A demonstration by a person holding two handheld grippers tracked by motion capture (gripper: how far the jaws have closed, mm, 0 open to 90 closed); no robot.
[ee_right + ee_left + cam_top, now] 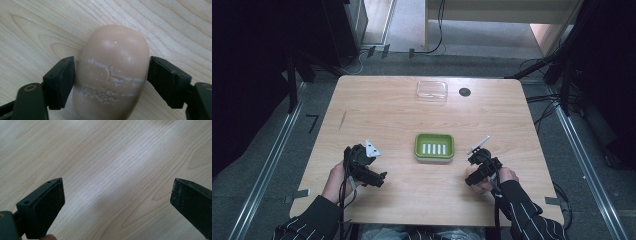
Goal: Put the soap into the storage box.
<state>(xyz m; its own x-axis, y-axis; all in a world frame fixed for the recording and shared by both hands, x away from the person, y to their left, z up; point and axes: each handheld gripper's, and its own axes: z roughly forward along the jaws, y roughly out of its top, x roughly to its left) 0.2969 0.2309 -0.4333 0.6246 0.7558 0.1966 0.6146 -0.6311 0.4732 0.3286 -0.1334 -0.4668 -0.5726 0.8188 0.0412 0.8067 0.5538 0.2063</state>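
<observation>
High view first, from the left: the left tongs (379, 177) hover low over bare wood near the front of the table (377, 107), and the left gripper view has their jaws spread wide with nothing between them. At the table's middle sits a green soap dish (434, 147) with a slotted white insert, nothing in it. A clear lid (432, 91) lies well apart at the far edge. To the right, the right tongs (471, 176) are down at the bar of soap (111, 75), which lies on the wood just right of the dish and nearer the person. Their jaws stand against its two long sides; the pads look to be pressing on it, though that contact is hard to confirm. So the pickup seems about made, while carrying the soap to the dish and setting it in are left. The soap is a rounded, peach-coloured oval, smooth and glossy, with two whitish, dried, scuffed bands across its middle.
</observation>
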